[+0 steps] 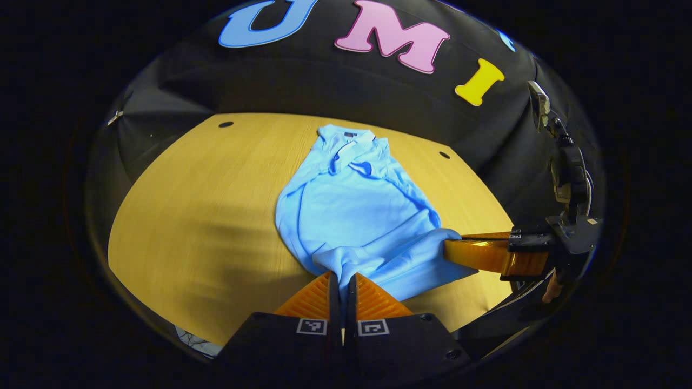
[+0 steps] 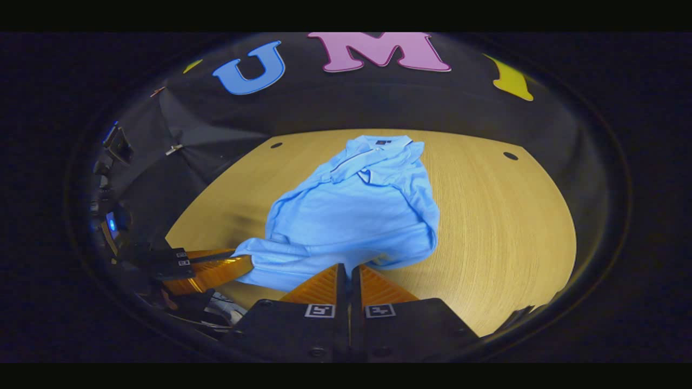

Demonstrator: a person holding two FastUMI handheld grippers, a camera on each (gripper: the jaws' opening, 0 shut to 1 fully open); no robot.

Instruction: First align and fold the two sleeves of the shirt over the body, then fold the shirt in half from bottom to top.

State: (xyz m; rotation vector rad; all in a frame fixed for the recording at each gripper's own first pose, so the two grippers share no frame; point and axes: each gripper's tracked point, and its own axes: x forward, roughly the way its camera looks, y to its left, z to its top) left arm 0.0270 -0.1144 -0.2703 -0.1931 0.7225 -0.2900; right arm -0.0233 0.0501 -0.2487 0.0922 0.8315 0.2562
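I see the light blue polo shirt (image 1: 357,216) lying on the wooden table (image 1: 205,205), collar at the far end by the black cloth wall, bottom hem near me. Both sleeves look folded in over the body already.

L gripper (image 1: 341,278): my two fingers are pressed together w/ almost no gap, and the bottom hem of the shirt is pinched between the tips. So it's clamped on the shirt, near the hem's left corner. In the right gripper view I see this same gripper (image 2: 238,265) off to the side, its tips at the hem corner.

R gripper (image 2: 348,270): fingers also squeezed together, cloth of the hem caught at the tips, so it's clamped on the shirt too. In the left gripper view it (image 1: 451,251) comes in from the side, tips on the other hem corner.

The hem is bunched up and lifted a bit off the table btw the two grippers. The rest of the shirt lies flat.
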